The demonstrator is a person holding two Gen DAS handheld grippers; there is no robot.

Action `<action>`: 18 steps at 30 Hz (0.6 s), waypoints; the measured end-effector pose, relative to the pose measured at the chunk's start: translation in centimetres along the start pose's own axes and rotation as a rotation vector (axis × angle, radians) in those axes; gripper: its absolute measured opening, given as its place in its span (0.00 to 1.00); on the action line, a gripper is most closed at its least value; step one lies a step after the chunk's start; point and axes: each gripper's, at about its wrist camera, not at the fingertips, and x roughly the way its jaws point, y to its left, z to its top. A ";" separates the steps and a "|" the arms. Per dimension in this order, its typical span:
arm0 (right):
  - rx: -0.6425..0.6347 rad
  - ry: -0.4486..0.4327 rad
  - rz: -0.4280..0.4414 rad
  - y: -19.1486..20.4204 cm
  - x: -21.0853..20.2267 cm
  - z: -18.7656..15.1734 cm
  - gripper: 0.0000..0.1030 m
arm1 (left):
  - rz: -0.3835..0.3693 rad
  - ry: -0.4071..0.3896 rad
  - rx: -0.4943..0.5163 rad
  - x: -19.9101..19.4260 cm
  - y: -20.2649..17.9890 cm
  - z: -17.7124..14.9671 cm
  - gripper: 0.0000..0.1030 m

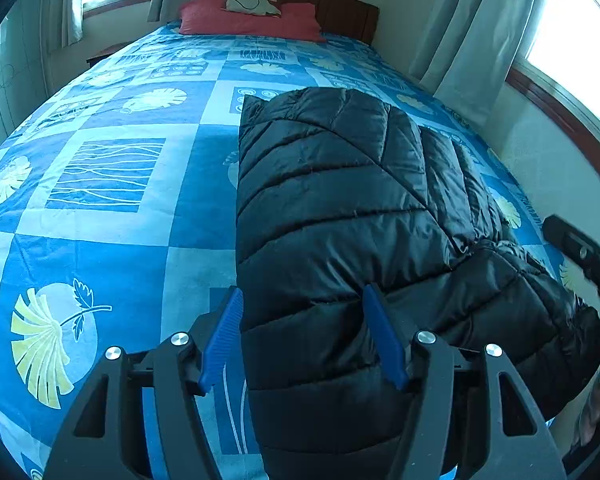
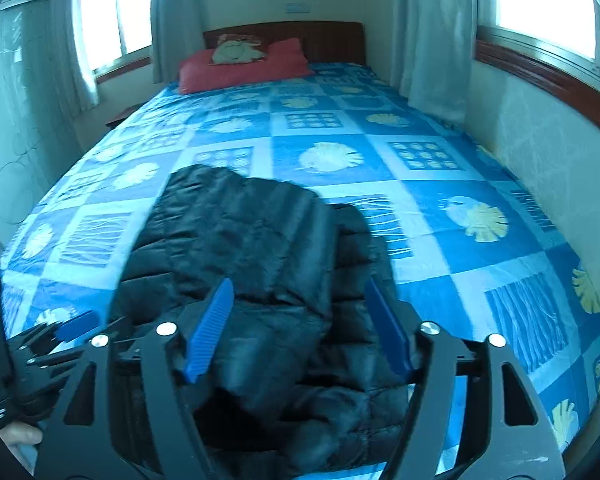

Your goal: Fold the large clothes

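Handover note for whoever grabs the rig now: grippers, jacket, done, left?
Left gripper: open, empty, over the jacket's near left edge.
Right gripper: open, empty, above the jacket's near end; that view is blurred.
Black puffer jacket: lies on the blue bedspread near the foot of the bed, already folded into a narrow long shape.
Red pillow sits at the headboard, away from the work.
Left: probably fold the jacket across its length, then tidy.

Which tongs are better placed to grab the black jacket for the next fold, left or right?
Left, probably. The left tongs are open over the black jacket, right at its straight folded edge. The right tongs, also open, hover above its bunched middle.
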 end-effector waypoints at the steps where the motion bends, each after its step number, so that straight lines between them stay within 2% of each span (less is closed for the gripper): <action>1: -0.009 0.014 0.015 0.5 0.3 -0.2 0.72 | -0.002 0.003 0.002 0.1 0.1 0.0 0.60; 2: -0.031 0.043 0.019 1.1 1.1 -0.6 0.74 | -0.004 0.007 0.002 0.2 0.1 0.0 0.60; 5: -0.067 0.109 -0.045 1.5 3.4 -1.8 0.75 | -0.013 0.015 -0.003 0.7 0.4 -0.2 0.61; 7: -0.030 0.177 -0.043 0.5 5.1 -2.7 0.76 | -0.021 0.017 -0.004 0.9 0.7 -0.2 0.63; 9: 0.032 0.220 -0.004 -0.7 6.0 -3.4 0.74 | -0.032 0.016 -0.006 1.0 0.9 -0.3 0.65; 10: 0.066 0.236 0.032 -1.3 6.3 -3.8 0.69 | -0.035 0.016 -0.005 1.1 0.9 -0.4 0.65; 11: 0.090 0.252 0.074 -1.7 6.6 -4.0 0.45 | -0.037 0.016 -0.004 1.2 0.8 -0.4 0.65; 12: 0.122 0.285 0.139 -1.8 7.0 -4.4 0.36 | -0.035 0.020 0.001 1.4 0.7 -0.5 0.65; 15: 0.063 0.253 0.113 -0.8 6.6 -4.5 0.18 | -0.034 0.020 0.009 1.5 0.4 -0.5 0.65; 17: 0.021 0.196 0.085 -0.6 5.5 -3.9 0.14 | -0.046 0.017 0.008 1.1 0.3 -0.2 0.65; 18: -0.002 0.149 0.040 -0.8 4.5 -3.4 0.13 | -0.053 0.001 0.004 0.6 0.2 0.1 0.65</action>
